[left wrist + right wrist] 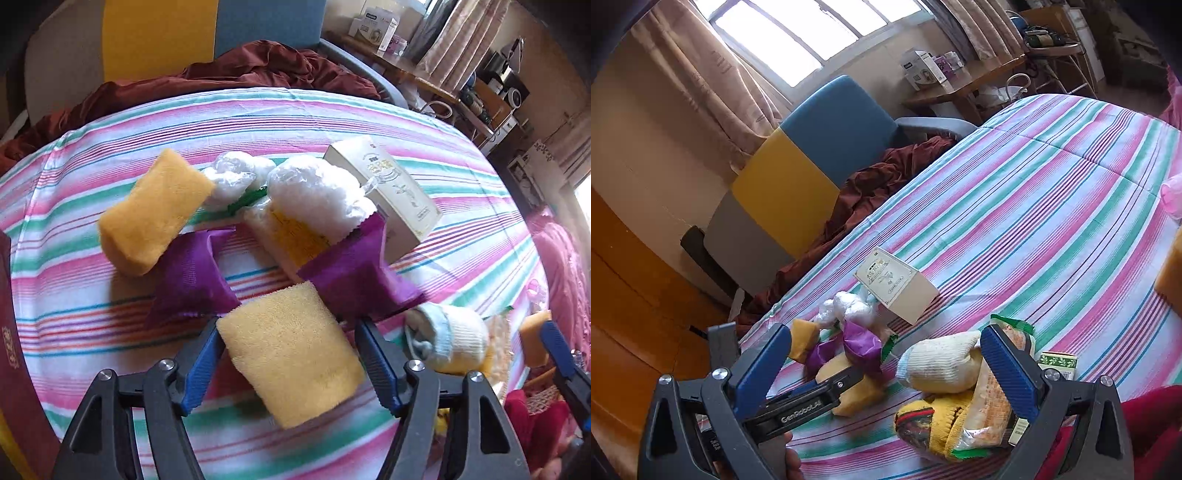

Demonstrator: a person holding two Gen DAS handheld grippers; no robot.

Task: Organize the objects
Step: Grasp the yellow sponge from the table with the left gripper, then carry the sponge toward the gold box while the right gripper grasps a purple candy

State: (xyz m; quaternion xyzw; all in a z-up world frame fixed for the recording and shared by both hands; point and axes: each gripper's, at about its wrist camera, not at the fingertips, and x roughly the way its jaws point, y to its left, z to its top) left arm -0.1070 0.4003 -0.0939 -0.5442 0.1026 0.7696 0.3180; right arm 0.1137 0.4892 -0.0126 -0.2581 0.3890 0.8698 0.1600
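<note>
Left gripper (291,363) stood wide open around the pale yellow rectangular sponge block (291,354), pads clear of it on both sides, so it looked just set down or dropped on the striped pink-green-white bedsheet (110,325). That sponge's long axis ran from the gripper diagonally away, far end tipped toward the cream printed cardboard box (388,192).

Right gripper (886,365) also had its jaws wide, nothing pressed; a rolled white-and-yellow sock (942,363) lay between its fingers, untouched as far as I could tell.

Nearer than the box: two purple foil pouches (192,277), a deeper orange-yellow sponge (155,214) left of the box, long axis pointing toward it, and clear-wrapped white wads (317,192) touching the box.

Judgement: a cluster was forming beside the box, roughly midway; sock, knitted yellow item (934,424) and snack packet (993,402) remained unsorted.
</note>
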